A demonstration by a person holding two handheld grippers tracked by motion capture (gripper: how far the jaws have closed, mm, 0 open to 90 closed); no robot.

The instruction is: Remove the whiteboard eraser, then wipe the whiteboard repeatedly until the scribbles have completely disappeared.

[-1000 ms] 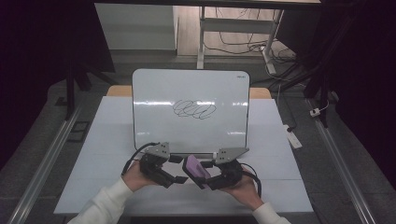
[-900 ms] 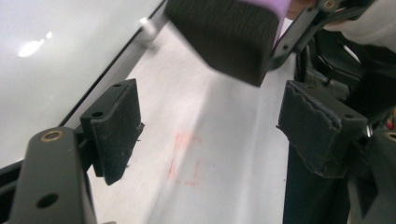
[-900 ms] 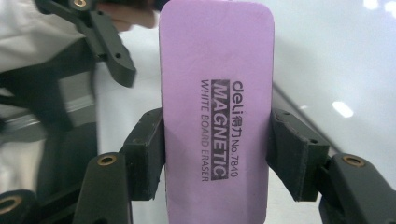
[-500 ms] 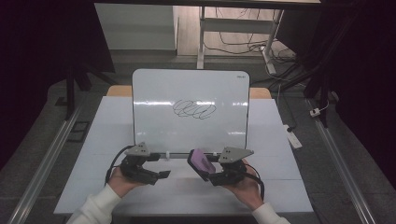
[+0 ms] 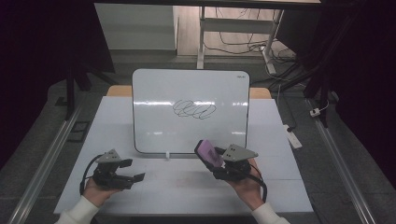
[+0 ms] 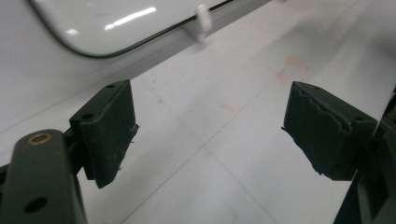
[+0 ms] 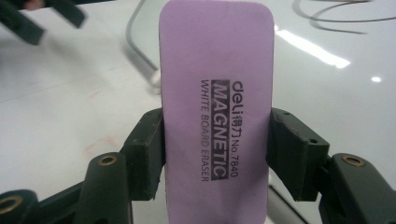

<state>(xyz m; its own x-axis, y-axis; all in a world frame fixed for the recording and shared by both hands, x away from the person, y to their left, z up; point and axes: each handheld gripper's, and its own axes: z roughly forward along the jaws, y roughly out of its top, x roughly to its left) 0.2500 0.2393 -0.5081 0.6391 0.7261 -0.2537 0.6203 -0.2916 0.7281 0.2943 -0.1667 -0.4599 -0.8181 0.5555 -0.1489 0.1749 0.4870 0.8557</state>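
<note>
While clamped in right gripper (image 5: 215, 161), purple eraser (image 7: 215, 93), near whiteboard (image 5: 154, 93).

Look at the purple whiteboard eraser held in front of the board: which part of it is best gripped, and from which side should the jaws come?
Grip the eraser across its two long, narrow edges near one end, as the right gripper does now. It is a flat, rounded slab, so those parallel edges suit the two pads. Coming from the short end, with the printed back facing the hand, probably leaves the wiping face free to meet the scribble on the whiteboard.
</note>
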